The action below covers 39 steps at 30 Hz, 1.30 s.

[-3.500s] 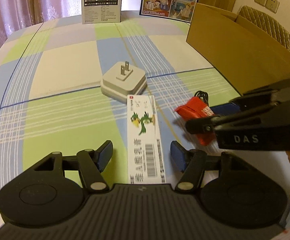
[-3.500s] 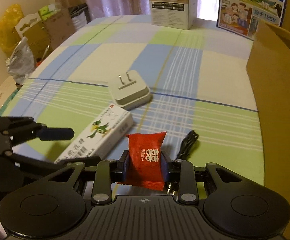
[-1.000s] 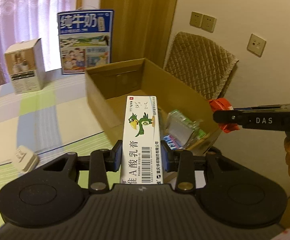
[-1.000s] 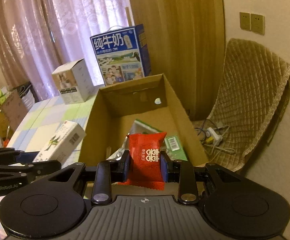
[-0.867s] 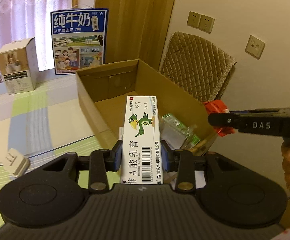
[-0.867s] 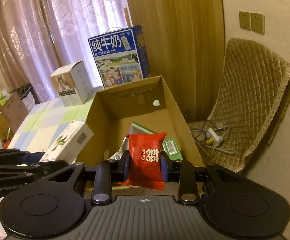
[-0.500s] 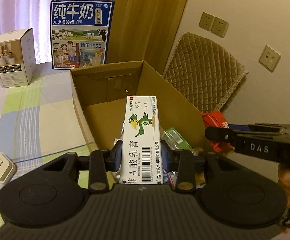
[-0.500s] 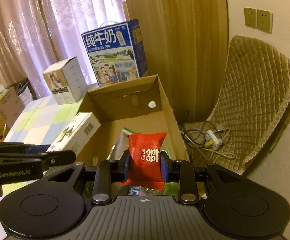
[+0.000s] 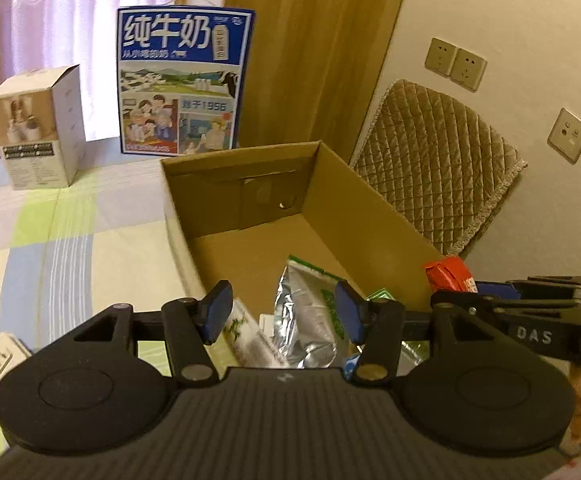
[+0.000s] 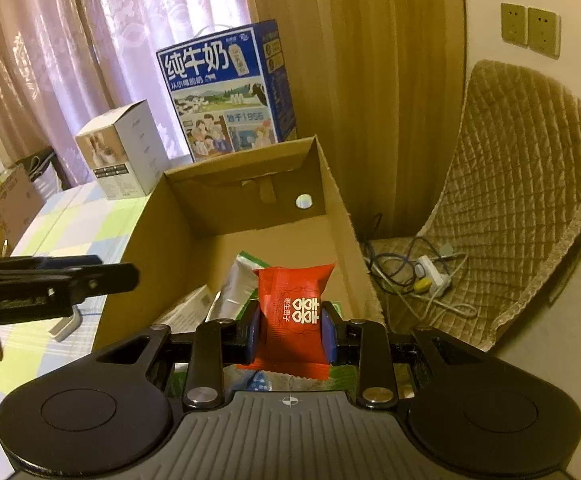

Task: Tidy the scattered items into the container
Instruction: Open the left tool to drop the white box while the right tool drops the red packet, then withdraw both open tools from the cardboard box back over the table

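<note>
The red candy packet [image 10: 292, 312] sits pinched between the pads of the right gripper [image 10: 290, 330], held upright by its lower half directly over the open cardboard box [image 10: 346, 216]. It looks light and soft, a crinkly film wrapper that gives under pressure, so a hold across its flat middle suits it and it should drop without harm once let go. In the left wrist view the same packet shows as a red corner at the box's right wall.

The left gripper [image 9: 282, 314] is over the near end of the box with its jaws opening and nothing pressed between them. Below it the white ointment carton [image 9: 246, 338] lies inside the box, beside a crumpled silver foil pouch [image 9: 306, 316] and some green-printed packs. The carton is stiff and light, easy to take by its long sides.

The box stands on the bench [image 9: 70, 240], which wears a checked cloth, and its far half is bare cardboard with room to spare. A white plug adapter [image 9: 4, 354] lies on the cloth at the left, not yet tidied. A blue milk case [image 9: 182, 80] and a small white product box [image 9: 38, 128] stand behind, clear of the work. A quilted chair [image 10: 522, 208] is beyond the right wall. Each gripper is near the other, so crowding over the box is the likeliest hindrance.
</note>
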Each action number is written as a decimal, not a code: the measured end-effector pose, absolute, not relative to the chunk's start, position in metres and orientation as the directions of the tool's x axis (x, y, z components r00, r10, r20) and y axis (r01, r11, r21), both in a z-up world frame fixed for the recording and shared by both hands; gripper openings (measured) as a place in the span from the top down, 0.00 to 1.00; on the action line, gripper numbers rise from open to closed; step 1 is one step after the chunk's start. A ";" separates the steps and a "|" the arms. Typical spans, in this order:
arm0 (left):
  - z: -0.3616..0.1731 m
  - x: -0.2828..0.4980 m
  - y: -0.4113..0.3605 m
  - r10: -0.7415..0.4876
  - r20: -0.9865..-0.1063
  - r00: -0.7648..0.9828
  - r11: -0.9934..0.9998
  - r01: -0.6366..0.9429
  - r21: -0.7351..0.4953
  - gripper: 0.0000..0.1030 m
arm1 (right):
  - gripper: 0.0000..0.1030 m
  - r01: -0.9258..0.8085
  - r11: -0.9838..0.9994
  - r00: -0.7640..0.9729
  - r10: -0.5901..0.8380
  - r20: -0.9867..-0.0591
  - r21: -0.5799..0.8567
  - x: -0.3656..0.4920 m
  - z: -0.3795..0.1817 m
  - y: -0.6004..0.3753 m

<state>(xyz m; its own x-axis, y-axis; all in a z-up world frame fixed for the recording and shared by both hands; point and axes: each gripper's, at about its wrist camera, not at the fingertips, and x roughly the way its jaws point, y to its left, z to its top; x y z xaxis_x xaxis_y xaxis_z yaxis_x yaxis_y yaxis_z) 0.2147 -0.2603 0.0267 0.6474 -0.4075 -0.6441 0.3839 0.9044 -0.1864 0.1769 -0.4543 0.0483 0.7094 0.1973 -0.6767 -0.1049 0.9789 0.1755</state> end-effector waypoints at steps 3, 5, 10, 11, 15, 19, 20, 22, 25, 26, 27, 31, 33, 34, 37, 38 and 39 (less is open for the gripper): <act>0.026 0.211 -0.254 -0.399 -0.645 0.651 0.908 0.378 -0.180 0.51 | 0.73 -0.116 0.978 0.709 0.203 -0.675 0.172 0.182 0.049 -0.447; 0.026 0.208 -0.250 -0.397 -0.644 0.654 0.909 0.376 -0.180 0.51 | 0.73 -0.124 0.979 0.713 0.203 -0.672 0.164 0.186 0.051 -0.442; 0.026 0.204 -0.243 -0.396 -0.641 0.657 0.911 0.368 -0.186 0.51 | 0.44 -0.146 0.980 0.742 0.199 -0.640 0.136 0.198 0.060 -0.430; 0.026 0.203 -0.242 -0.395 -0.641 0.658 0.911 0.368 -0.184 0.50 | 0.35 -0.146 0.980 0.748 0.199 -0.633 0.136 0.197 0.061 -0.429; 0.028 0.198 -0.231 -0.387 -0.636 0.667 0.917 0.353 -0.187 0.49 | 0.35 -0.154 0.980 0.745 0.198 -0.637 0.124 0.193 0.065 -0.423; 0.030 0.193 -0.217 -0.378 -0.633 0.676 0.923 0.331 -0.197 0.47 | 0.35 -0.164 0.979 0.739 0.202 -0.643 0.118 0.186 0.069 -0.417; 0.031 0.192 -0.215 -0.375 -0.633 0.677 0.924 0.329 -0.195 0.47 | 0.35 -0.166 0.979 0.739 0.203 -0.642 0.118 0.183 0.071 -0.415; 0.032 0.188 -0.207 -0.369 -0.631 0.682 0.927 0.323 -0.194 0.46 | 0.34 -0.170 0.978 0.744 0.206 -0.636 0.118 0.178 0.076 -0.410; 0.035 0.180 -0.193 -0.359 -0.628 0.691 0.931 0.310 -0.193 0.44 | 0.32 -0.190 0.975 0.750 0.219 -0.625 0.114 0.170 0.085 -0.398; 0.036 0.177 -0.186 -0.354 -0.626 0.695 0.934 0.303 -0.191 0.43 | 0.31 -0.198 0.974 0.752 0.223 -0.621 0.111 0.168 0.088 -0.394; 0.037 0.174 -0.180 -0.347 -0.624 0.700 0.936 0.296 -0.188 0.43 | 0.30 -0.209 0.972 0.753 0.231 -0.616 0.109 0.165 0.091 -0.387; 0.038 0.162 -0.147 -0.303 -0.625 0.720 0.952 0.251 -0.173 0.36 | 0.28 -0.256 0.959 0.750 0.277 -0.601 0.123 0.153 0.099 -0.359; 0.038 0.155 -0.125 -0.272 -0.621 0.735 0.962 0.222 -0.159 0.30 | 0.26 -0.282 0.949 0.745 0.308 -0.591 0.139 0.145 0.099 -0.342; 0.037 0.152 -0.113 -0.251 -0.622 0.742 0.968 0.203 -0.148 0.27 | 0.25 -0.293 0.944 0.742 0.324 -0.587 0.150 0.142 0.098 -0.333; 0.030 0.147 -0.076 -0.178 -0.634 0.753 0.984 0.139 -0.111 0.23 | 0.23 -0.339 0.926 0.719 0.370 -0.588 0.169 0.133 0.089 -0.303; 0.027 0.146 -0.064 -0.158 -0.641 0.751 0.987 0.116 -0.107 0.22 | 0.22 -0.355 0.919 0.708 0.383 -0.593 0.171 0.131 0.085 -0.292; 0.024 0.145 -0.051 -0.139 -0.648 0.749 0.990 0.094 -0.104 0.19 | 0.21 -0.369 0.913 0.698 0.394 -0.598 0.172 0.130 0.079 -0.281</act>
<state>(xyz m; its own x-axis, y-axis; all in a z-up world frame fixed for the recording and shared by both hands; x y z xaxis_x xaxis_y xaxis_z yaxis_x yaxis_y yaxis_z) 0.1449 -0.0514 0.0237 0.7488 -0.1394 -0.6480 0.0945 0.9901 -0.1038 0.1303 -0.2807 0.0792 0.6976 0.3942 -0.5983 -0.3689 0.9135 0.1717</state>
